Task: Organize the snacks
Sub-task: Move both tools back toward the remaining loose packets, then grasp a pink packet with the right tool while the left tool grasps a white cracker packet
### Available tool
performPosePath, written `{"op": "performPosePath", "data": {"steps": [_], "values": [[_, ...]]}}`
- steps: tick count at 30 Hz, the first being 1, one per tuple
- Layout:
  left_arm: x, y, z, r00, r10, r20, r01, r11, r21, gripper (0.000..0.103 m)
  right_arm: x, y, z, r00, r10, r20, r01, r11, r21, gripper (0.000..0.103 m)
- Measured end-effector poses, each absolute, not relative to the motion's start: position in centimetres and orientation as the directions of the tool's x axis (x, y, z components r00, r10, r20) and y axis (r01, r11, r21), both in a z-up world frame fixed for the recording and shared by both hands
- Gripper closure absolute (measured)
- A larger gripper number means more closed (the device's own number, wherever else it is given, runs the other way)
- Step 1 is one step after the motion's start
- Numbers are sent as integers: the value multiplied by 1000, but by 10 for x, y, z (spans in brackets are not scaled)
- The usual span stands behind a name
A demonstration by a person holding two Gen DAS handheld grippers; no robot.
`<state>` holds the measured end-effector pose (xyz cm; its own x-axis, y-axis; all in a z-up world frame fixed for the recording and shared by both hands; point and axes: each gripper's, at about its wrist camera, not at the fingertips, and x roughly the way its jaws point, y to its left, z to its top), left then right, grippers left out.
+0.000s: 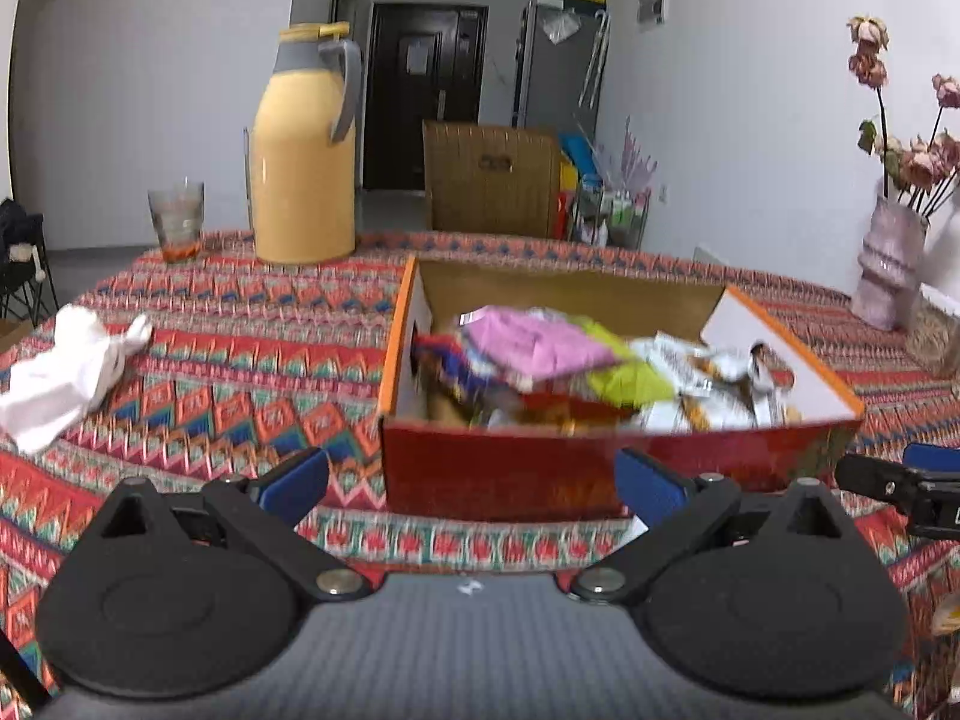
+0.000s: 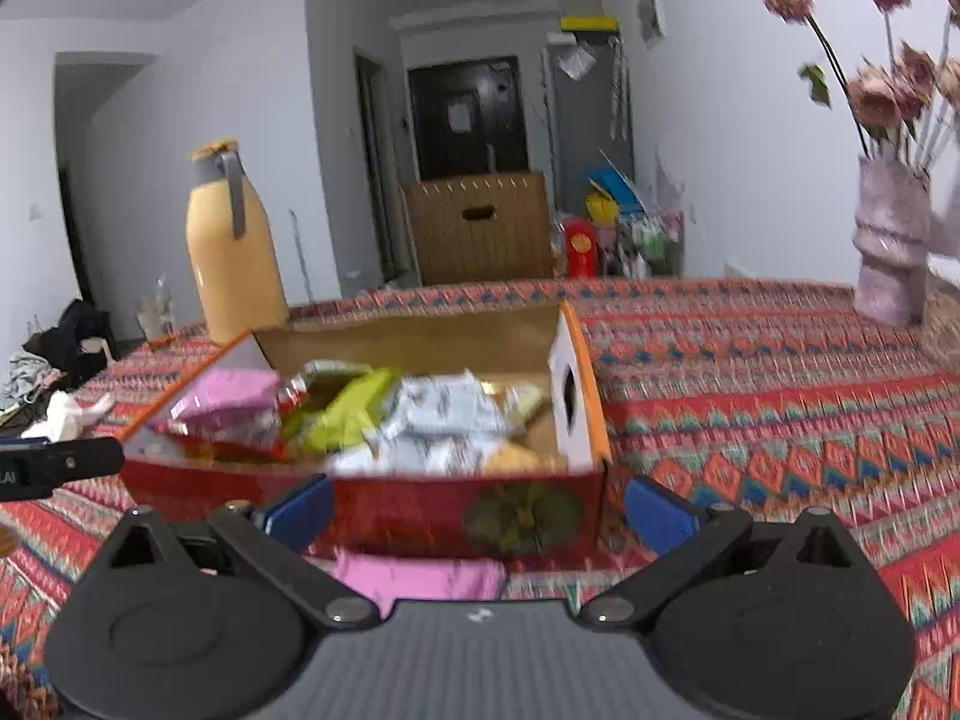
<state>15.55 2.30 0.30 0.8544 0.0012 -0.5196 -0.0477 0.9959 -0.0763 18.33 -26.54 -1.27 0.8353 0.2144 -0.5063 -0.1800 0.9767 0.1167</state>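
An open red cardboard box [image 1: 498, 474] [image 2: 420, 504] with orange rims stands on the patterned tablecloth, filled with snack packets: a pink one [image 1: 528, 342] [image 2: 228, 393], a lime-green one [image 1: 630, 381] [image 2: 348, 414], white ones [image 1: 702, 384] [image 2: 450, 414]. Another pink packet [image 2: 420, 576] lies on the cloth in front of the box. My left gripper [image 1: 474, 480] is open before the box's front wall, nothing between its blue pads. My right gripper [image 2: 480, 507] is open too, just above the loose pink packet. Each gripper's tip shows at the other view's edge.
A yellow thermos jug [image 1: 306, 162] [image 2: 231, 258] and a glass [image 1: 177, 219] stand at the back left. Crumpled white tissue [image 1: 66, 372] lies at left. A vase of dried flowers [image 1: 888, 264] [image 2: 888, 246] stands at the right. Bare tablecloth [image 2: 780, 396] spreads right of the box.
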Motion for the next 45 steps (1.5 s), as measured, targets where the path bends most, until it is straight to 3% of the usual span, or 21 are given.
{"op": "performPosePath", "data": {"steps": [16,26,39,41,45], "values": [[156,37,-34,820,-1,-573,-94,986,-137,0,195,-228,-38,749,155,-644,-197,980,7,0],[155,35,-36,817,-4,-576,-89,987,-133,0,227,-210,-58,656,139,-741,-172,985,33,0],[155,35,-36,815,-4,-579,-92,986,-136,0,220,-206,-61,675,123,-727,-170,985,8,0],[156,35,-36,814,-2,-581,-93,987,-134,0,216,-206,-59,681,137,-719,-187,982,10,16],[156,35,-37,813,1,-582,-96,986,-133,0,208,-204,-55,688,160,-708,-219,976,8,32]]}}
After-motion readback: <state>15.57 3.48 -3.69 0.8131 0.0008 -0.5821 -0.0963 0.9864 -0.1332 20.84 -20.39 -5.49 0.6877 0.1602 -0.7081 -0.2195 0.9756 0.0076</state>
